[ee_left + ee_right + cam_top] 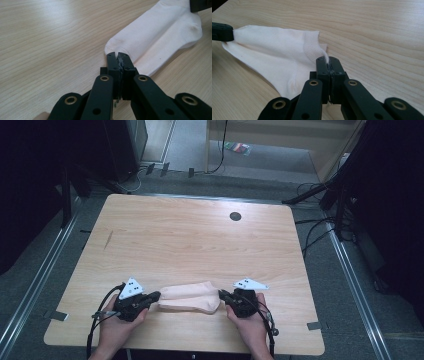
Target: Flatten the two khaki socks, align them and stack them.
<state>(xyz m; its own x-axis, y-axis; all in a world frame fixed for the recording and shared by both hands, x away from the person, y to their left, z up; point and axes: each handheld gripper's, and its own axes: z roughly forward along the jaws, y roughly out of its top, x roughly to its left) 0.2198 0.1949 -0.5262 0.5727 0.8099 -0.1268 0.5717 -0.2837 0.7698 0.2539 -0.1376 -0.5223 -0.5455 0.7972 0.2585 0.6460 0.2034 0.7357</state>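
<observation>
a wooden counter (190, 235) carries a pale sock (190, 298) lying flat near its near edge, stretched left to right between two grippers. the left gripper (156, 295) has its fingers clamped on the sock's left end, and the right gripper (221, 294) has its fingers pinched on the right end.
</observation>
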